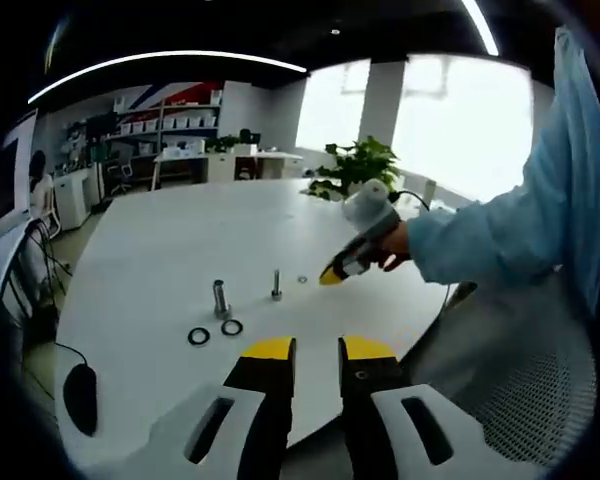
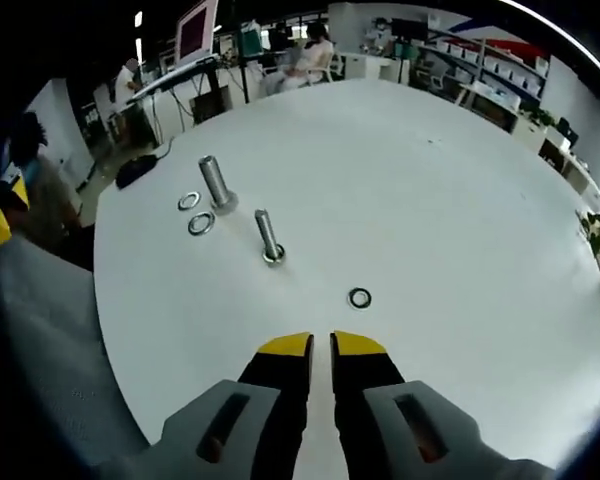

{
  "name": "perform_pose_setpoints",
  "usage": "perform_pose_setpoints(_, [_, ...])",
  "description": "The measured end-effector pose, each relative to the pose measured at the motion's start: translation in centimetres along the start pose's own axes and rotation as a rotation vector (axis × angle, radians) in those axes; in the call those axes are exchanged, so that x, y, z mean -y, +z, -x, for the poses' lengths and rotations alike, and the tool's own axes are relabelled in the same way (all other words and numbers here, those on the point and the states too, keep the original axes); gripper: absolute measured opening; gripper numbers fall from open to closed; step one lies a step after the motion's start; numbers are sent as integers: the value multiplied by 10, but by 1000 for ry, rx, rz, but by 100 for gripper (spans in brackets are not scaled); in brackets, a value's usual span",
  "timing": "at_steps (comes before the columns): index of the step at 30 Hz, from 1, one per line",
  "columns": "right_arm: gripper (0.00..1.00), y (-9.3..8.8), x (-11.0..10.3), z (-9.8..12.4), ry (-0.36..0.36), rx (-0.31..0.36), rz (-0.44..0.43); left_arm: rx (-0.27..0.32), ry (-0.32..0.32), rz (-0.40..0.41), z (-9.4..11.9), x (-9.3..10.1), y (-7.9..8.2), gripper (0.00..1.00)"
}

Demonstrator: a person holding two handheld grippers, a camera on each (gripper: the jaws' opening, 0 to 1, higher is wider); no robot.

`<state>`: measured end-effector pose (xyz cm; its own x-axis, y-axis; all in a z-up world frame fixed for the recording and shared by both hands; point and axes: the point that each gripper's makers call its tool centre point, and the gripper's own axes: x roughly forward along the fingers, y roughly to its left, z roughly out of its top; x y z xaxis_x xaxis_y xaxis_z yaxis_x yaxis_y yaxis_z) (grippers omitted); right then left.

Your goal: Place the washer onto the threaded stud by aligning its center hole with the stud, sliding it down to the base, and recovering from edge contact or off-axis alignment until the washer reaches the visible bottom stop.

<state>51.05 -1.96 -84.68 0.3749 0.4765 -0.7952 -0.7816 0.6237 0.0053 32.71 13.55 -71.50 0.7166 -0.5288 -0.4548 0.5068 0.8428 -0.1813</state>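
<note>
While both grippers hover above the white round table [image 2: 460, 180], the right gripper [image 2: 320, 345] has its jaws narrowly parted and empty, with 1 small washer [image 2: 359, 298] lying flat at 1 o'clock just beyond its tips. At 11 o'clock stands the thin threaded stud [image 2: 268, 238], then the thicker stud [image 2: 215, 185] with 2 washers [image 2: 195, 212] beside its base. The left gripper [image 1: 318, 348] has narrow, empty jaws.

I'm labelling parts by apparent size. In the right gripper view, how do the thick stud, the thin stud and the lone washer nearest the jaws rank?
Largest to smallest as they look:
1. Thick stud, tallest and widest.
2. Thin stud, similar height but slimmer; it stands nearer the camera, so the height gap is unsure.
3. Lone washer, a small flat ring.
</note>
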Motion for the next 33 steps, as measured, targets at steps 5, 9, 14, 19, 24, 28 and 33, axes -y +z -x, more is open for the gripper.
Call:
perform_pose_setpoints(5, [10,4,-16,2,45,16,40,-34,83,-24,5,-14,-6,16])
perform_pose_setpoints(9, [10,2,-15,3,68,11,53,-25,175,-72,11,-25,0,18])
perform_pose_setpoints(14, [10,0,-2,11,81,16,66,-43,298,-157,18,-31,8,19])
perform_pose_setpoints(19, [11,-10,15,12,76,-12,93,-34,393,-284,18,-8,26,23])
perform_pose_setpoints(24, [11,-15,25,10,86,-22,113,13,383,-327,0,29,45,23])
perform_pose_setpoints(28, [11,-15,33,9,88,-9,105,7,431,-377,-8,23,46,18])
perform_pose_setpoints(33, [11,-12,40,11,103,23,81,-3,454,-326,-7,13,41,14])
